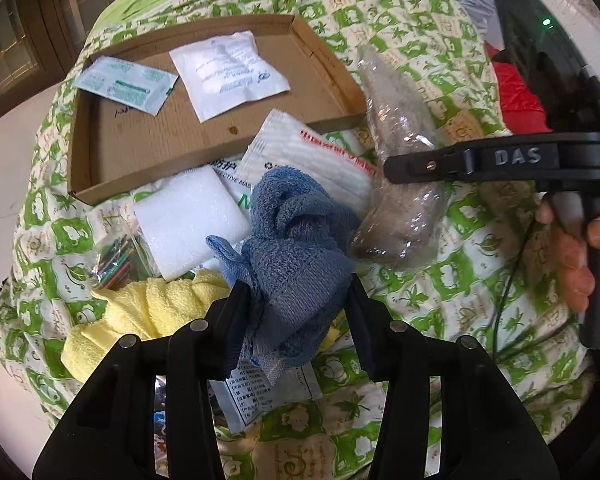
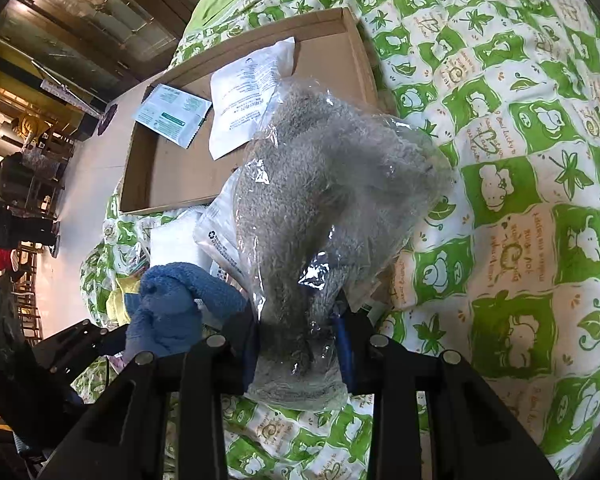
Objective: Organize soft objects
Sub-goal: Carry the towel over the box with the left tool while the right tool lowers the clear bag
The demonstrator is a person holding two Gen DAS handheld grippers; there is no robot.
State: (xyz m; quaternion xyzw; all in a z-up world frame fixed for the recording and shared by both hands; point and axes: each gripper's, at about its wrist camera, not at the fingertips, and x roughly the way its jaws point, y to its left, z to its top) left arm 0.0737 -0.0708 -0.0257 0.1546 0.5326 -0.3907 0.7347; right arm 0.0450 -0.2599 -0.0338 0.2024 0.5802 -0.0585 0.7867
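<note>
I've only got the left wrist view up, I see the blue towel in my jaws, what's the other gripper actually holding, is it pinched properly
Observer: Yes. In the right wrist view the right gripper is shut on the bagged grey plush, pinching its lower end between both fingers.
Operator: Is the bag clear of the cardboard tray?
Observer: From that view the bag's upper end overlaps the tray and part of the white packet in the picture; I can't tell if it touches them.
Operator: Anything to the right of the plush I should know about?
Observer: Only the green-and-white quilt shows there, with nothing lying on it.
</note>
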